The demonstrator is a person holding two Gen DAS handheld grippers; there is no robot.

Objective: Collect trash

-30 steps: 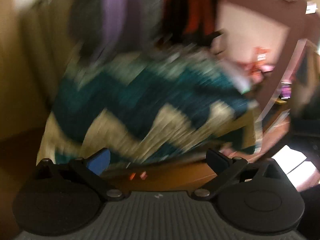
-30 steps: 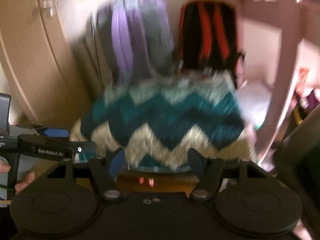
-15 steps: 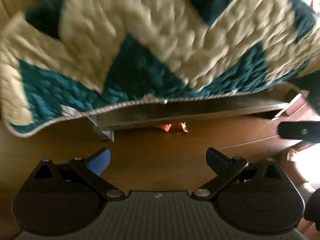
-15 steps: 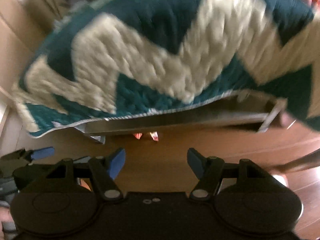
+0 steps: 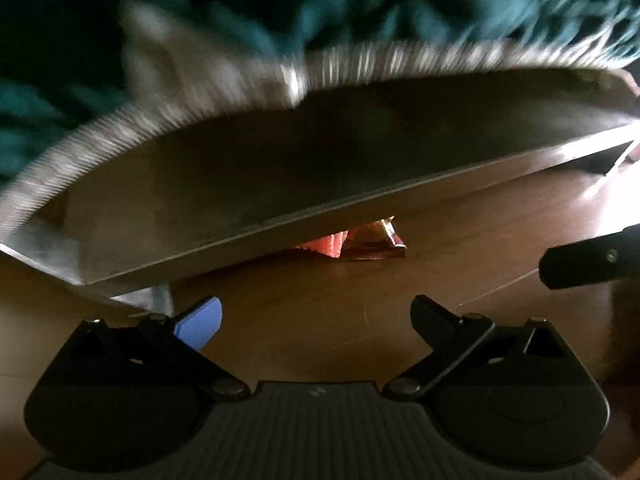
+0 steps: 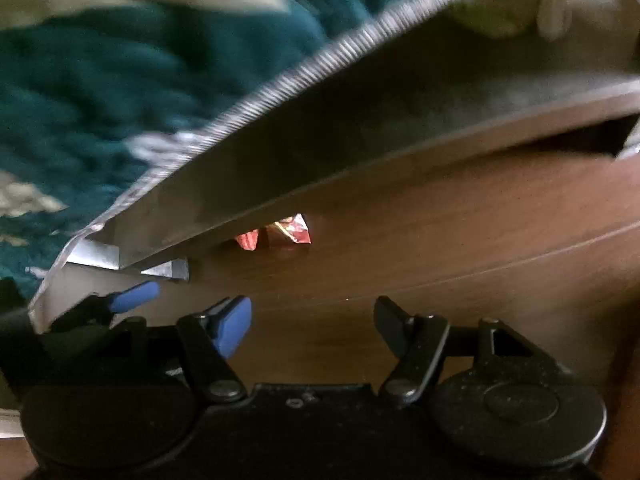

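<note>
Two crumpled wrappers lie on the wooden floor, half under the bed rail: an orange-red wrapper [image 5: 326, 245] [image 6: 248, 240] and a dark red and gold wrapper [image 5: 374, 246] [image 6: 290, 233]. My left gripper [image 5: 314, 308] hovers low over the floor in front of them. Its jaws are closing, still wide, and nothing is between them. My right gripper [image 6: 311, 306] is open and empty, a short way before the same wrappers. In the right wrist view a blue pad [image 6: 136, 294] of the left gripper shows at the left.
A grey metal bed rail [image 5: 280, 168] [image 6: 360, 128] hangs low over the wrappers, with a teal and cream quilt [image 5: 360, 0] [image 6: 120, 80] draped above it. A metal bed leg [image 5: 162, 300] [image 6: 170, 270] stands at the left. Brown plank floor [image 6: 460, 240] stretches to the right.
Both grippers have dropped from facing the quilted bed and hanging bags to just above the floor. The bed rail and the wrappers under it now loom much larger.
</note>
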